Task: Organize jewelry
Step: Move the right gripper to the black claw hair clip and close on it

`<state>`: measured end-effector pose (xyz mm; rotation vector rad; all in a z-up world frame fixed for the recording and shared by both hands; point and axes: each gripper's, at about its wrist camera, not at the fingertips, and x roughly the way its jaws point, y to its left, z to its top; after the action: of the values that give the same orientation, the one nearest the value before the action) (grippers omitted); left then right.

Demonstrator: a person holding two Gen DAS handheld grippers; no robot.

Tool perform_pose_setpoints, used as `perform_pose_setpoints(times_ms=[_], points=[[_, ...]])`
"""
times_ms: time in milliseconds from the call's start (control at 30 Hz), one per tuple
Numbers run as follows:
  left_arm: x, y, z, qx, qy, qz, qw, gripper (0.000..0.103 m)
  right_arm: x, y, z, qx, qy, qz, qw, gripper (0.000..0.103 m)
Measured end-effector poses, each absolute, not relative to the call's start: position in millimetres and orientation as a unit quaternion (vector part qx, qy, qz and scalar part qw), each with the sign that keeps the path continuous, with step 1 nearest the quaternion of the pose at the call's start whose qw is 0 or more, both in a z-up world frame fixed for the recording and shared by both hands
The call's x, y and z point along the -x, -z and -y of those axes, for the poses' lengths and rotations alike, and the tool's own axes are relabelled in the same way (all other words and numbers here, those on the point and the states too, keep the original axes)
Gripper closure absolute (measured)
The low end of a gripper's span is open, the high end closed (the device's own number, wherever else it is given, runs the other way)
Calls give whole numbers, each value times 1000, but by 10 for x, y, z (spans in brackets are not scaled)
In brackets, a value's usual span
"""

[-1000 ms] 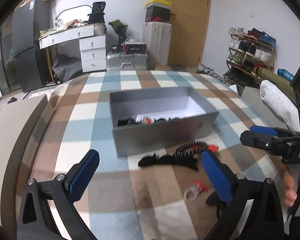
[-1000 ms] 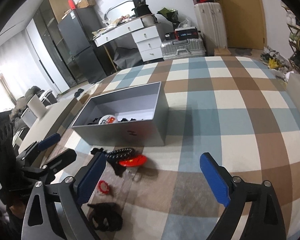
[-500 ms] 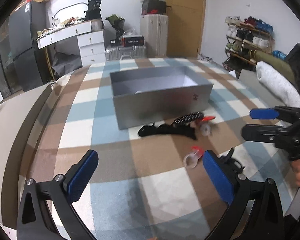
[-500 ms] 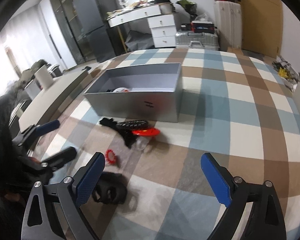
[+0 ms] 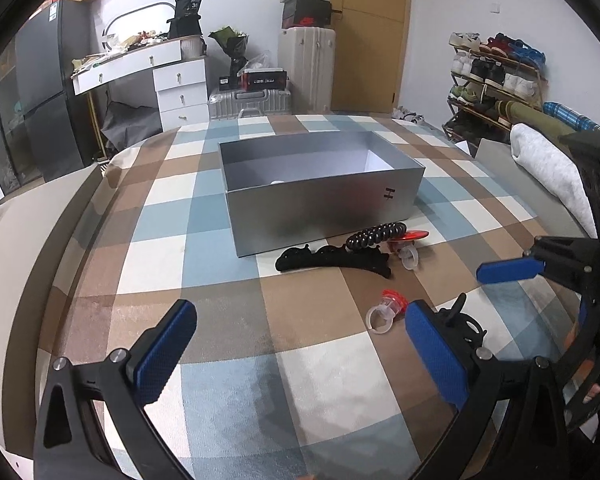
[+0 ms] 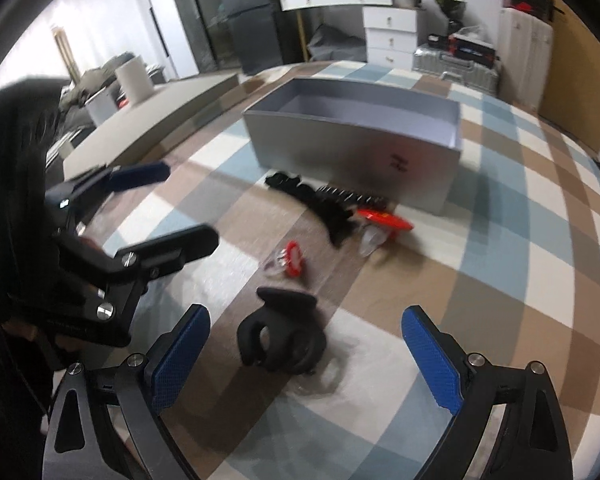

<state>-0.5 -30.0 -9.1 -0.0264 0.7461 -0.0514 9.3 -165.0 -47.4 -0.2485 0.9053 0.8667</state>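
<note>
An open grey box stands on the checked cloth. In front of it lie a black fabric hair piece, a black spiral tie, a red disc ring and a clear ring with a red top. My left gripper is open and holds nothing, low over the cloth short of these. My right gripper is open too. A black claw clip lies just ahead, between its blue pads. Nothing shows that they touch it. The box and red-topped ring lie beyond.
The checked cloth covers a wide surface with free room on the left. A white pillow lies at the right edge. A shoe rack, suitcases and a white desk stand behind. A hand holds the left gripper.
Both grippers dropped lower and drew back from the box. The right one swung left over the black claw clip, which now lies between its fingers. No item moved.
</note>
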Motion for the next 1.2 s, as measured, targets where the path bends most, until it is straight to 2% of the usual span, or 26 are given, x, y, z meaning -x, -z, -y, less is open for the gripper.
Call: perform_pose_setpoints(times_ms=[167,233,400,467,600,733,933,1200], points=[[0,102,285,18,25,-369,929,1,-23,529,1597,139,-418,-423,792,11],[7,100,291,17,26,-369,929,1,0,538,1583,143,-423,-423,788,20],[2,104,303,17,31,-373,927,1,40,575,1565,153,-430,-429,779,31],[2,107,315,14,31,-373,927,1,50,573,1568,152,-434,-428,778,33],[-1,120,330,14,35,-377,926,1,30,587,1576,153,-431,-431,778,48],[-2,114,334,12,35,-377,926,1,9,576,1604,148,-431,-431,779,55],[-5,115,335,12,34,-379,925,1,35,475,1654,140,-436,-396,796,56],[-35,175,403,12,46,-396,917,1,-152,295,1927,78,-398,-369,836,56]])
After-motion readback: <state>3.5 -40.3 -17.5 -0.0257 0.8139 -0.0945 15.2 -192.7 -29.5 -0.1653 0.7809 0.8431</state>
